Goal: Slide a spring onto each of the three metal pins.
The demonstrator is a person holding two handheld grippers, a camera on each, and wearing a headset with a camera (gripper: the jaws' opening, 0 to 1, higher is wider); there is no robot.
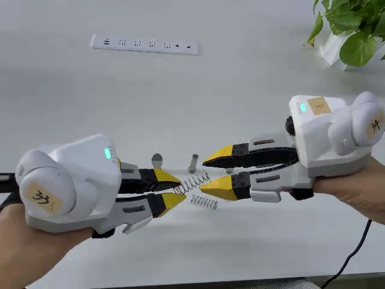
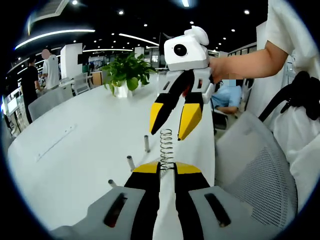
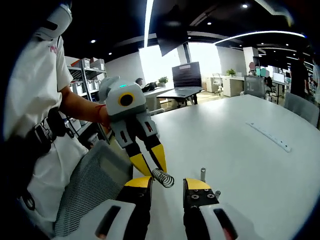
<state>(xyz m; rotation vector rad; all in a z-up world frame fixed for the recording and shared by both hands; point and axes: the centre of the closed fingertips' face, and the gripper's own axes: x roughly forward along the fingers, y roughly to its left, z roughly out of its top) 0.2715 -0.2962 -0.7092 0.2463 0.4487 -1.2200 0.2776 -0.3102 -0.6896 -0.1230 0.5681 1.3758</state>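
Note:
My left gripper (image 1: 180, 188) is shut on one end of a coil spring (image 1: 192, 182), which sticks out from its yellow tips toward the right gripper. The right gripper (image 1: 203, 175) is open, its tips on either side of the spring's free end. A second spring (image 1: 204, 202) lies on the white table just below them. One metal pin (image 1: 193, 163) stands upright behind the springs, and another (image 1: 157, 160) to its left. In the left gripper view the spring (image 2: 166, 147) rises from my shut jaws, with three pins (image 2: 146, 143) (image 2: 130, 163) (image 2: 111, 183) on the left. The right gripper view has the spring (image 3: 162, 177) between its open jaws.
A white power strip (image 1: 144, 44) lies at the far side of the table. A potted plant (image 1: 349, 30) stands at the back right corner. A black cable (image 1: 352, 253) hangs over the table's near edge. A grey mesh chair (image 2: 255, 165) stands beside the table.

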